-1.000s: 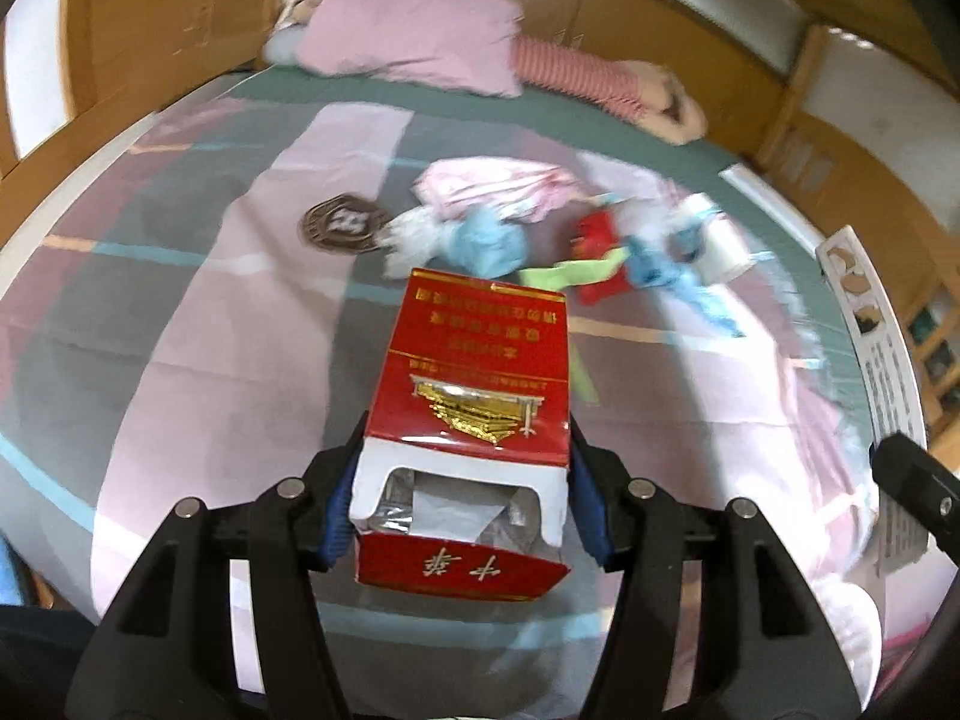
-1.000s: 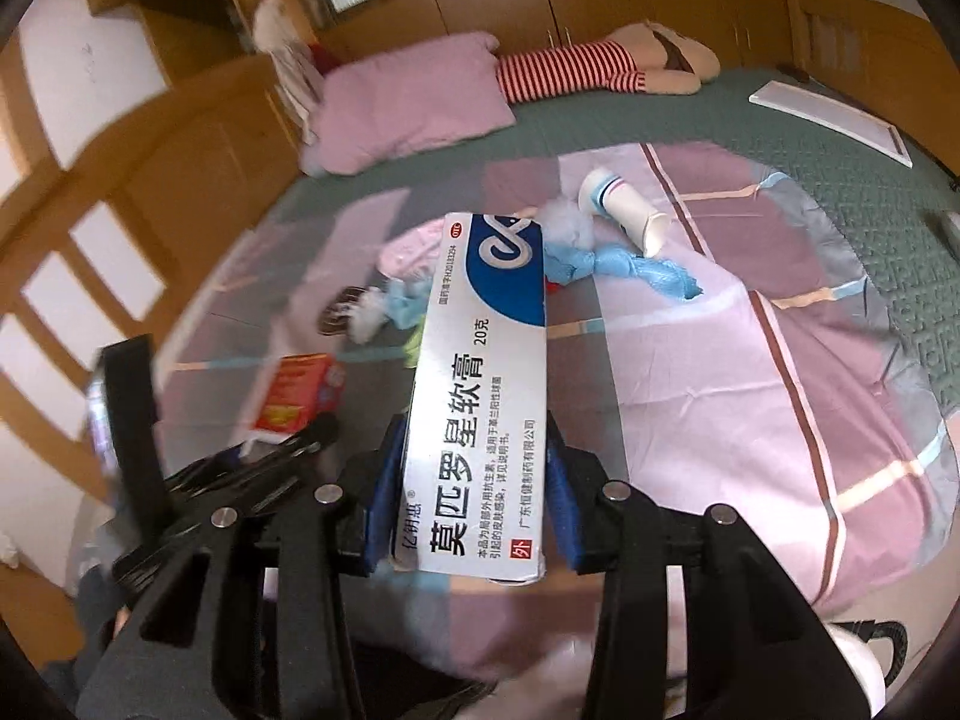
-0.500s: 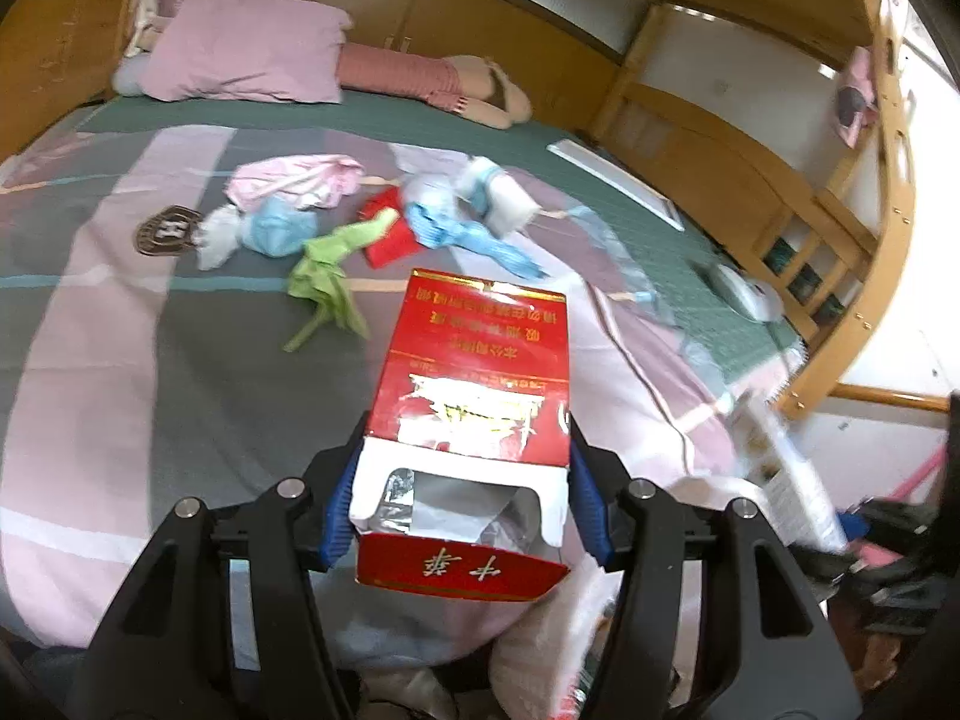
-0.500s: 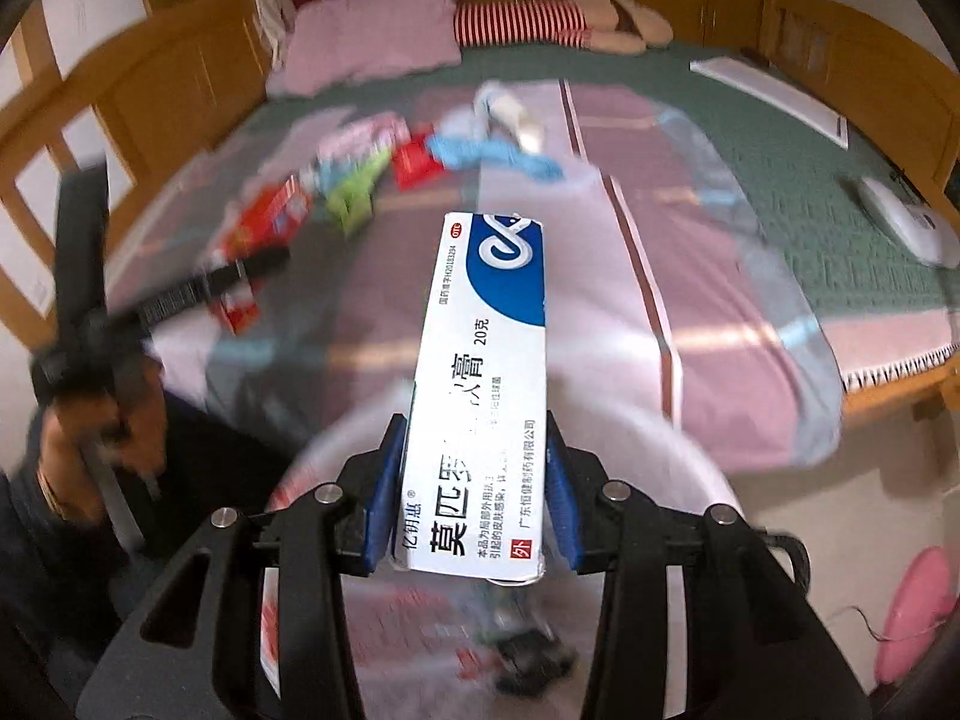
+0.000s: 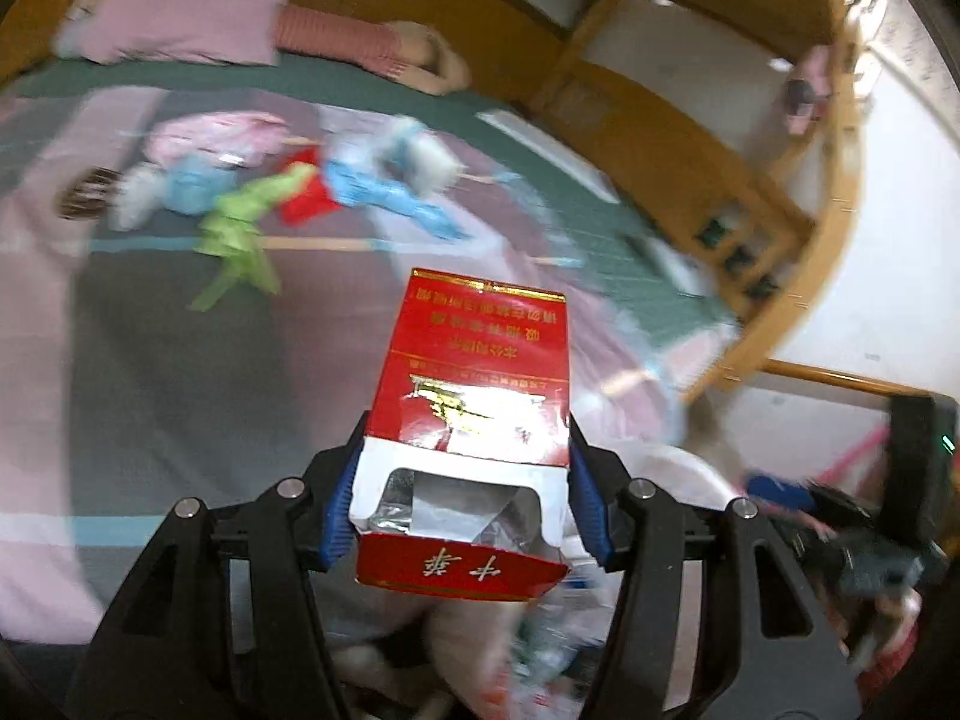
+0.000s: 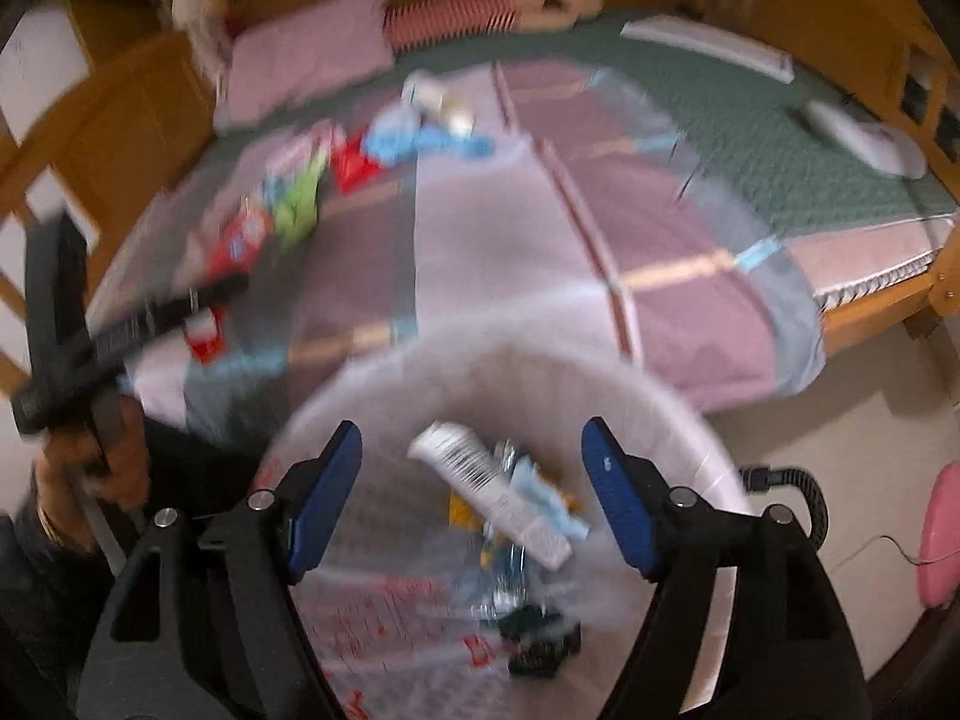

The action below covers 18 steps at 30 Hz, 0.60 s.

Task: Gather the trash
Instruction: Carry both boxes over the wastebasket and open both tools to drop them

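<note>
My left gripper [image 5: 465, 498] is shut on a red cigarette pack [image 5: 474, 414] with a torn white top, held above the bed's edge near the trash bin [image 5: 678, 474]. My right gripper [image 6: 474, 480] is open and empty, directly over the white-lined trash bin [image 6: 678, 420]. The white ointment box [image 6: 489, 489] lies inside the bin on other trash. Several pieces of trash stay on the bed: a green wrapper [image 5: 240, 222], a red packet [image 5: 303, 198], blue plastic [image 5: 384, 198], a pink bag [image 5: 216, 135]. The left gripper with its pack shows in the right wrist view [image 6: 204, 312].
The bed has a pink and grey striped cover [image 6: 492, 240] and a pink pillow [image 6: 306, 54] at the head. A wooden bed frame [image 5: 774, 324] runs along the side. A white paper cup [image 6: 438, 99] lies on the bed. A pink object [image 6: 942, 546] sits on the floor.
My right gripper has opened and dropped the ointment box into the bin. My left gripper has swung right toward the bin, still holding the cigarette pack.
</note>
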Each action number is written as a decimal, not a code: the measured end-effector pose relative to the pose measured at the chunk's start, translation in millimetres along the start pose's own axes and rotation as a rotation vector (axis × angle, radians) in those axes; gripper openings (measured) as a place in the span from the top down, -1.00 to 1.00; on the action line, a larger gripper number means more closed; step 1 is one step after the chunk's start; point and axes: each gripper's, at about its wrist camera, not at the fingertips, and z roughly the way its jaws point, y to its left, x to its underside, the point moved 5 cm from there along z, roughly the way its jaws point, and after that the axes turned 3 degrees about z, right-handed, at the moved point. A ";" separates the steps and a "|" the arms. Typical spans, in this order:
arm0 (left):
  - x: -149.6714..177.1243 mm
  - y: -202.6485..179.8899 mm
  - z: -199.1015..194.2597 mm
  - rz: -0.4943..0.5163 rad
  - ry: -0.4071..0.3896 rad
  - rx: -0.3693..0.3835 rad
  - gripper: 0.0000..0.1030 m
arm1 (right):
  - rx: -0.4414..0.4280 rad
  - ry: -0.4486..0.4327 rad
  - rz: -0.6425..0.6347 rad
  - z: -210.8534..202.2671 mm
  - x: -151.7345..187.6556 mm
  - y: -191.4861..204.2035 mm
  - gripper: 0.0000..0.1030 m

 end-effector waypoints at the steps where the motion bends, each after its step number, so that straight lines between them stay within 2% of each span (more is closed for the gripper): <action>1: 1.9 -6.9 0.7 0.010 0.014 0.061 -0.14 | -0.008 -0.041 0.027 -7.0 -5.3 -2.9 -0.45; 5: 22.4 -58.5 0.8 0.180 0.090 0.289 -0.15 | -0.030 -0.162 0.157 -27.5 -21.8 -23.9 -0.45; 9: 49.0 -102.3 1.6 0.358 0.187 0.429 -0.16 | 0.023 -0.219 0.278 -38.7 -29.3 -51.4 -0.50; 10: 52.7 -107.8 1.6 0.381 0.199 0.441 -0.24 | 0.030 -0.217 0.294 -38.5 -29.1 -54.9 -0.50; 11: 56.3 -113.2 2.0 0.402 0.213 0.452 -0.49 | 0.033 -0.212 0.304 -38.0 -28.5 -57.0 -0.50; 13: 57.3 -114.6 3.0 0.413 0.211 0.432 -0.82 | 0.039 -0.194 0.327 -33.8 -26.5 -60.8 -0.50; 15: 53.7 -108.5 4.7 0.379 0.206 0.417 -0.82 | 0.038 -0.181 0.335 -29.4 -23.9 -61.1 -0.50; 18: 43.6 -89.5 8.1 0.297 0.191 0.355 -0.85 | 0.037 -0.167 0.325 -21.9 -21.7 -55.2 -0.50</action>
